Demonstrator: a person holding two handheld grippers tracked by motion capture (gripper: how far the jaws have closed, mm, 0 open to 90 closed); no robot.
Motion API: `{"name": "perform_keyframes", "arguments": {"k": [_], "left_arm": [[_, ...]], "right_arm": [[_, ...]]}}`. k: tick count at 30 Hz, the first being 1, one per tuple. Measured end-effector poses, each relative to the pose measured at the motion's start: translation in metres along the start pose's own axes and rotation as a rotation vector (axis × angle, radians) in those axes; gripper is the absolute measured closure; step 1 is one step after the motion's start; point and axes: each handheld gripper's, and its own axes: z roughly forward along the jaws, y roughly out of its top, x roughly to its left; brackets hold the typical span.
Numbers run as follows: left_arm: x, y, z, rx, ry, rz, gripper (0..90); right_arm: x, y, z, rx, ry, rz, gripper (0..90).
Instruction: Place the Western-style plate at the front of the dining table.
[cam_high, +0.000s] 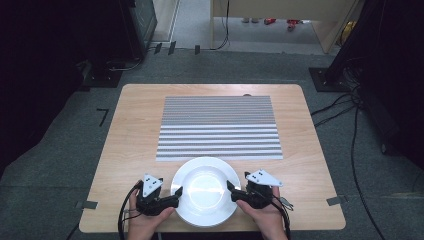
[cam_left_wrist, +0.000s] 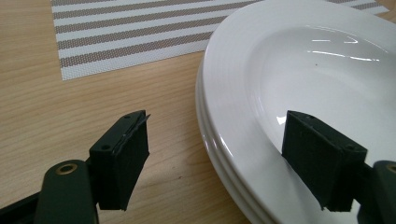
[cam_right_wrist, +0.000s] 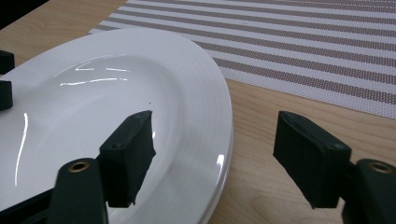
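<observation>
Light wooden table (cam_high: 130, 125): a round white ceramic plate (cam_high: 205, 190) sits near the front edge, below a striped woven placemat (cam_high: 219, 127). Left gripper (cam_high: 176, 194) and right gripper (cam_high: 233, 192) straddle opposite rims, jaws apart; clamping likely comes next, before lifting.

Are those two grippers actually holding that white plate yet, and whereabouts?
Not yet. The left gripper and right gripper each straddle opposite rims of the plate, jaws open, pads not pressing.
</observation>
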Motion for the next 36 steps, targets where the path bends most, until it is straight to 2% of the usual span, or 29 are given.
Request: {"name": "perform_keyframes", "arguments": {"k": [4,5,7,15,18,29,32,34,36], "left_arm": [[-0.003,0.000,0.002,0.003,-0.003,0.012,25.9],[-0.004,-0.002,0.002,0.001,-0.006,0.020,28.4],[-0.005,-0.003,0.002,-0.002,-0.008,0.022,32.4],[-0.008,-0.004,0.000,-0.015,-0.031,0.049,44.4],[-0.008,-0.005,0.000,-0.015,-0.043,0.052,48.9],[-0.004,-0.005,-0.001,-0.026,-0.070,0.038,50.3],[-0.003,-0.006,-0.001,-0.031,-0.079,0.034,50.4],[-0.002,-0.007,-0.001,-0.036,-0.082,0.033,50.5],[-0.003,-0.007,-0.002,-0.038,-0.082,0.041,50.7]], "right_arm": [[-0.002,-0.003,-0.002,-0.002,0.002,0.005,34.3],[-0.003,-0.005,-0.003,0.000,0.003,0.014,40.2],[-0.005,-0.006,-0.003,-0.001,0.009,0.031,46.3],[0.002,-0.010,-0.005,-0.037,0.014,0.016,61.6],[0.002,-0.011,-0.005,-0.041,0.022,0.022,63.9],[-0.013,-0.015,-0.004,-0.052,0.109,0.136,69.4],[-0.013,-0.016,-0.003,-0.062,0.112,0.146,70.3],[-0.014,-0.016,-0.004,-0.060,0.114,0.170,71.2],[-0.014,-0.017,-0.005,-0.060,0.116,0.169,71.7]]}}
